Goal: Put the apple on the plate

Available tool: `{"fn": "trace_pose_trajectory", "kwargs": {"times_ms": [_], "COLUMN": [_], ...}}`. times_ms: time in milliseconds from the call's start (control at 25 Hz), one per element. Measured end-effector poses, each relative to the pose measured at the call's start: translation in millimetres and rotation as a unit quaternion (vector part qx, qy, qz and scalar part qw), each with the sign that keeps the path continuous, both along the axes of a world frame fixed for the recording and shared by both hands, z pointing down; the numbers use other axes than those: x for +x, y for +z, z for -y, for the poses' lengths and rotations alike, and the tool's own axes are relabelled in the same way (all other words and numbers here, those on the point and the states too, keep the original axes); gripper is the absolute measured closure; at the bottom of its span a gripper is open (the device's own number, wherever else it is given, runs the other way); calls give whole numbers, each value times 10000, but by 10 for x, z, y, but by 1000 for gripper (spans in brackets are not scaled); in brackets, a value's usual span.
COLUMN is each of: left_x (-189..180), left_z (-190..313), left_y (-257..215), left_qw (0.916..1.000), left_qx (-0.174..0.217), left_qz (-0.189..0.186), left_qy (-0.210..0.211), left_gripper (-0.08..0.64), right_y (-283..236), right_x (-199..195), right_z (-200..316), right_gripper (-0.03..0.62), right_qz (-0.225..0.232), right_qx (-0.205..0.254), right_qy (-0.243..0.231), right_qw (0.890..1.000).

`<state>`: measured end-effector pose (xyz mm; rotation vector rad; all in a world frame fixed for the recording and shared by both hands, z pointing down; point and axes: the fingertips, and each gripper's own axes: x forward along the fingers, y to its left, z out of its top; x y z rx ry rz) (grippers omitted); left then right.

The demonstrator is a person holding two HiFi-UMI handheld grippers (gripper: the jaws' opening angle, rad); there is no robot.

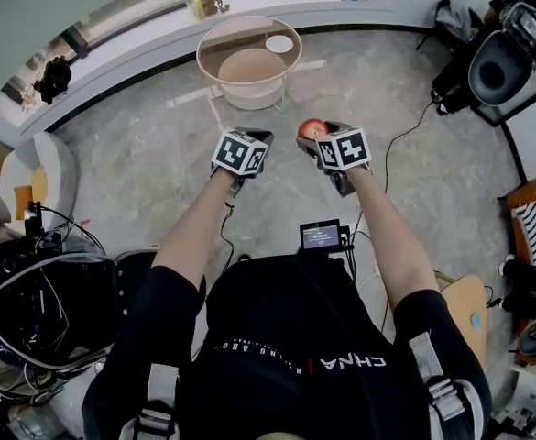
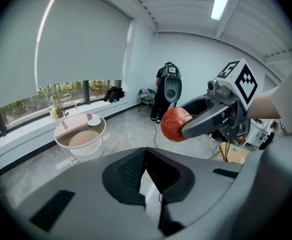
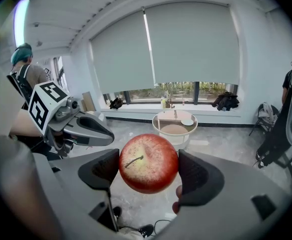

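Two tools are held out side by side above the grey floor (image 1: 405,90). The right tool (image 3: 148,164) pinches the red apple (image 3: 148,163) between its dark pads, stem turned toward the camera, so the fruit hangs in the air and touches nothing else. The left tool (image 2: 145,156) carries nothing, and its jaws are pressed together at the tips. Ahead of both stands a round glass-topped table (image 1: 201,62) on a white base, and the small white plate (image 1: 279,44) lies on its far right part, well apart from the apple. Each tool bears a marker cube (image 1: 240,151) with black-and-white square patterns but no readable words. White letters on the person's dark shirt (image 1: 286,337), upside down in the head view, look like "CHINA"; the smaller line beside them is too small to read, as is the text on the little screen (image 1: 321,236) below the tools.
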<state>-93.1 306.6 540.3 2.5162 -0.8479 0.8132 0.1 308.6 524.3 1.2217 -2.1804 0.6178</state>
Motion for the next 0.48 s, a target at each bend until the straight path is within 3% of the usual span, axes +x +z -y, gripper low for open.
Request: {"fn": "trace_pose_trajectory", "kwargs": {"times_ms": [480], "left_x": [263], "left_z": [149], "left_y": [185], "left_qw": [9999], "left_qx": [-115], "left_qz": [-125], "left_qy": [-28], "left_gripper": [543], "right_y": [214], "right_x": [256], "right_z": [130], "right_gripper": [224], "right_qz": [106], "right_qx": [-87], "right_qy": [-89], "right_qw": [9999]}}
